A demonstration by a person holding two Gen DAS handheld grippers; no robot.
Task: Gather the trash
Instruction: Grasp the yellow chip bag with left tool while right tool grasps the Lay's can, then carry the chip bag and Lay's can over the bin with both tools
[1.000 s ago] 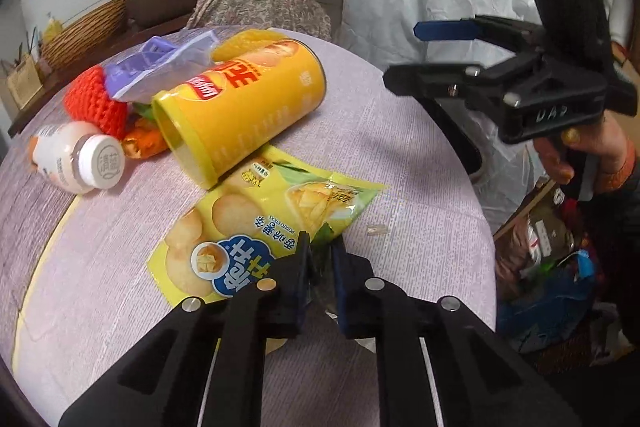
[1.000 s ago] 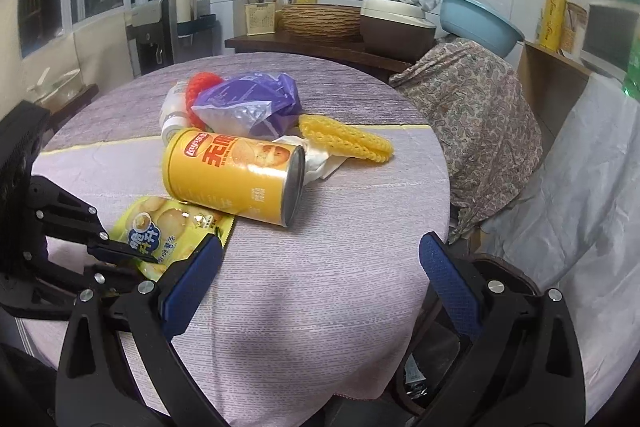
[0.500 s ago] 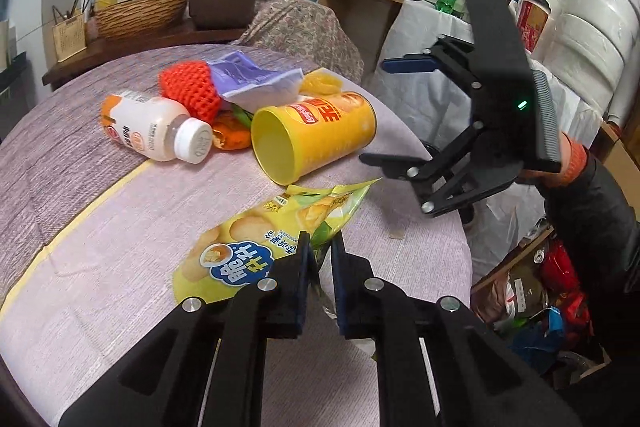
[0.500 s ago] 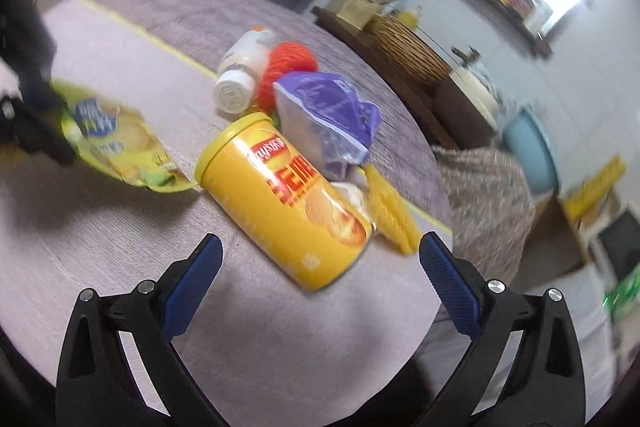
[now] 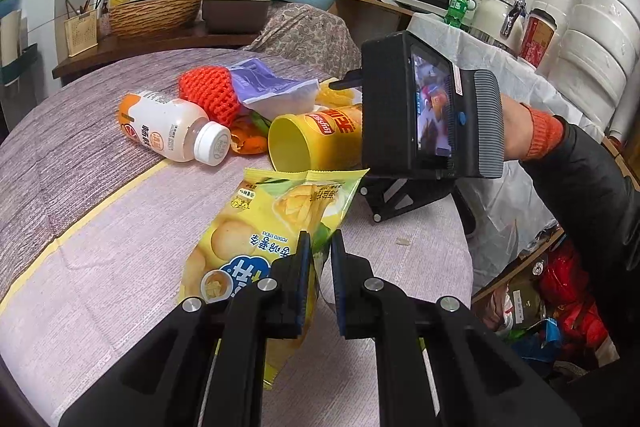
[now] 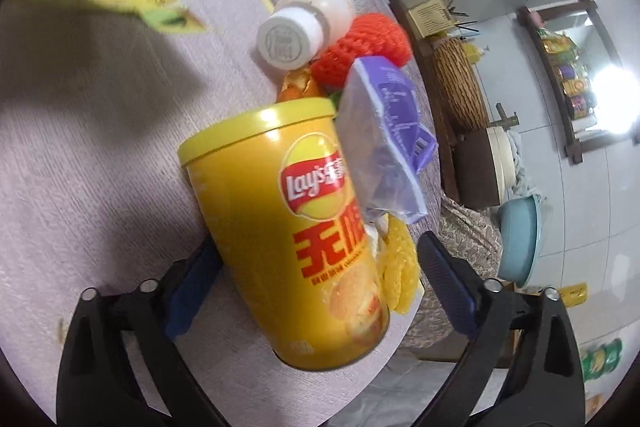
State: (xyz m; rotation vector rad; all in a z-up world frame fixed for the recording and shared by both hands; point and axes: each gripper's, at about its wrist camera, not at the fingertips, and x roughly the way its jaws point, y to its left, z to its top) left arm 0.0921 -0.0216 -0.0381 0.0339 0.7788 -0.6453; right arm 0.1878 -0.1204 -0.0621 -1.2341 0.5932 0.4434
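Observation:
My left gripper is shut on the lower edge of a yellow potato-chip bag, which hangs tilted above the round table. A yellow Lay's can lies on its side with its open mouth toward the left gripper. My right gripper straddles the can, its jaws closing. The left pad is beside the can wall; the right pad stands apart, with a yellow foam net in between. In the left wrist view the gripper's black housing hides the can's far end.
Behind the can lie a white bottle, a red foam net, a purple plastic bag and an orange wrapper. The table edge runs at the right, with bagged rubbish on the floor below. A person's sleeve reaches in.
The right gripper rolled over and came down across the yellow can, which now sits between its jaws. The left gripper lifted the chip bag off the cloth.

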